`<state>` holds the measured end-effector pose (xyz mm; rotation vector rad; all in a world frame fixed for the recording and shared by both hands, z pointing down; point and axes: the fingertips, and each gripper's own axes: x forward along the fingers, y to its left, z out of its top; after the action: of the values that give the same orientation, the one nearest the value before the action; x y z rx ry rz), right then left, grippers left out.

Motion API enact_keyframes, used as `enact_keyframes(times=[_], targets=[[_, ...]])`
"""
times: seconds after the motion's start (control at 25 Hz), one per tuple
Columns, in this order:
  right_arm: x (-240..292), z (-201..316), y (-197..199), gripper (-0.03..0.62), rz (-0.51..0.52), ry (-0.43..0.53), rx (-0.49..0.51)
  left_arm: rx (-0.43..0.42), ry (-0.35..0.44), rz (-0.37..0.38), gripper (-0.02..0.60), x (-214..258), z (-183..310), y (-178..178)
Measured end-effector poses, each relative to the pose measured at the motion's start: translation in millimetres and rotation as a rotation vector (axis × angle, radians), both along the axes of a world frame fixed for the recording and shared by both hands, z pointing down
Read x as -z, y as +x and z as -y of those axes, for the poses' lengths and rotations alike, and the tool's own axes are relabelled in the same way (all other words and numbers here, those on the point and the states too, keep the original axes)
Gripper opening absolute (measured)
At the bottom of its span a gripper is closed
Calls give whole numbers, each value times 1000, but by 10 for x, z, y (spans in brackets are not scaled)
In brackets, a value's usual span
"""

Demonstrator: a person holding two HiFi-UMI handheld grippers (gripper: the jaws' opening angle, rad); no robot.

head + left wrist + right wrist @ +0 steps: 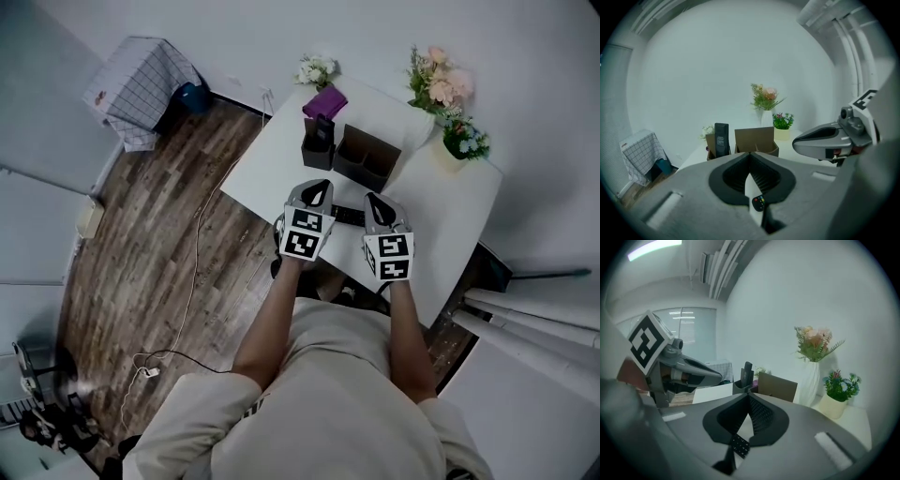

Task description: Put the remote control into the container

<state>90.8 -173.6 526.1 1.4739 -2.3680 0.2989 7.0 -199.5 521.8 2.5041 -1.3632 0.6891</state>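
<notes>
Remote control (349, 216) lies flat on the white table (267, 173) directly in front of the person, its length running from 9 to 3 o'clock, not yet lifted; the left gripper (316, 193) sits at its 9 o'clock end and the right gripper (379, 207) at its 3 o'clock end, both pointing forward and somewhat down; whether either touches it I cannot tell; in each gripper view the jaws are clenched tip to tip with nothing between them, and only a piece of the remote shows on the table beneath, the coloured buttons under the left, the keypad under the right; so the pickup looks to be the step in hand, with no grip made; further toward 12 o'clock stands a small dark holder (317, 152) with a second black remote (322, 129) upright in it; just beside it, at its 3 o'clock, is a brown open-topped container (367, 159) that looks empty; beyond, a purple object (324, 101) at 12 and a vase of pink flowers (436, 80) at 1 o'clock; next, I judge, one gripper must spread its jaws, settle them across the remote's narrow sides, close, lift, carry it toward 12 and lower it on end into the brown container, clear of its wall.
</notes>
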Motion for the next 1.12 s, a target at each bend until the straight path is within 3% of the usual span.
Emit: enact_keyframes(times=[0.32, 0.48, 0.68, 0.84, 1.12], targets=[[-6, -68, 128, 3, -14, 12, -34, -32, 7, 47, 5, -32, 89, 66], [-54, -77, 191, 3, 1, -2, -60, -112, 4, 66, 5, -56, 104, 136], [-97, -97, 262, 3, -38, 10, -85, -290, -37, 227, 5, -325, 167, 134], [-201, -107, 329, 3, -39, -11, -146, -465, -89, 296, 6, -547, 153, 262], [-388, -260, 476, 3, -25, -78, -339, -895, -210, 391, 70, -972, -274, 726]])
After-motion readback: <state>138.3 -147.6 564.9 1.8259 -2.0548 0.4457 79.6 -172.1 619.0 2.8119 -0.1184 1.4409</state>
